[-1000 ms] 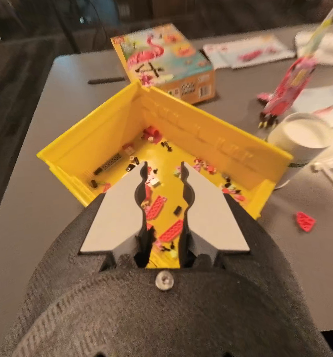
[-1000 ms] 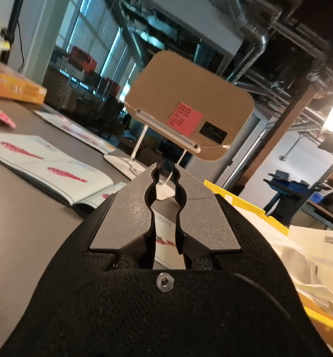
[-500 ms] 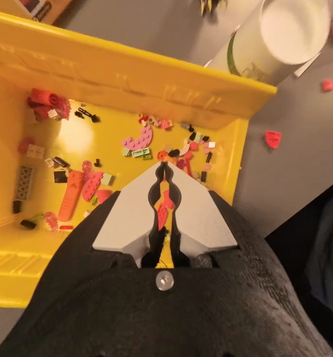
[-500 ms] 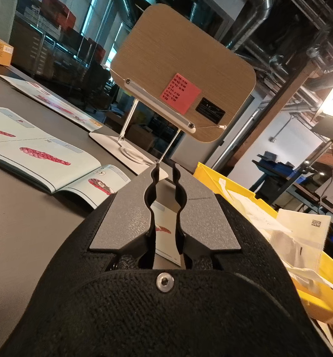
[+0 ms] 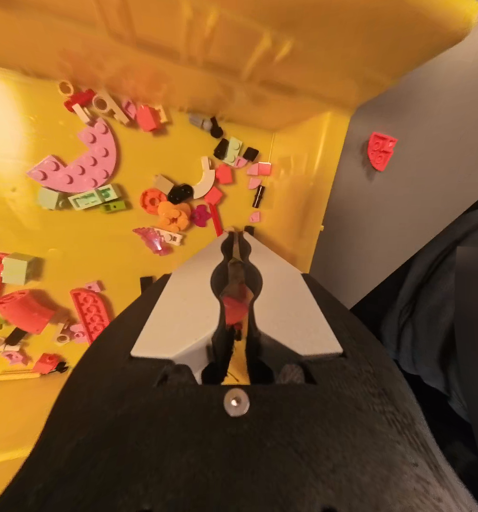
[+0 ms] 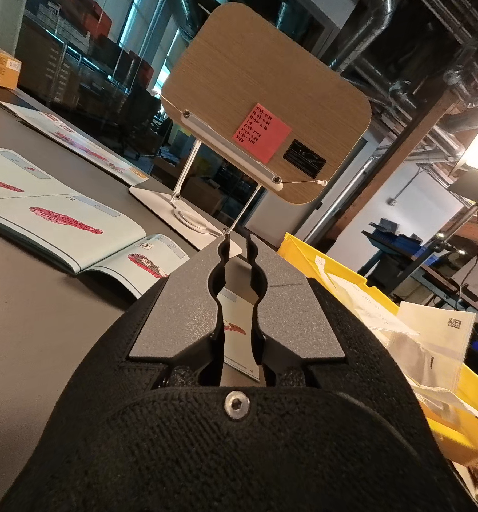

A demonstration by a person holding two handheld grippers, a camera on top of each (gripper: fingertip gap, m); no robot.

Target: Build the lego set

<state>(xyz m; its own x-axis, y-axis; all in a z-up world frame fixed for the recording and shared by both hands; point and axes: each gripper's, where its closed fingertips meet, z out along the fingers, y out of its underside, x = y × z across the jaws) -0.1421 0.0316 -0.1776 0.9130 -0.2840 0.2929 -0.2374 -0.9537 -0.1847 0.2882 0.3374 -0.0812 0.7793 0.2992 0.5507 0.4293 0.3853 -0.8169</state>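
Dozens of small toy bricks (image 5: pixel 174 213) lie loose on the floor of a yellow bin (image 5: pixel 301 171), its walls likely there to keep them together. Left gripper (image 5: pixel 234 235) points down among them, jaws nearly closed; whether the tips pinch anything, I cannot tell. Right gripper (image 6: pixel 238 242) hangs over an open booklet (image 6: pixel 66 221), jaws narrowly apart, holding nothing.

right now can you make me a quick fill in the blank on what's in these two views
1. The loose toy bricks lie on the floor of a ____ bin.
2. The large curved plate among them is coloured ____.
3. The fingertips of the left hand-held gripper stand almost ____, down among the bricks.
4. The open booklet lies to the ____ of the right hand-held gripper.

Missing words: yellow; pink; together; left
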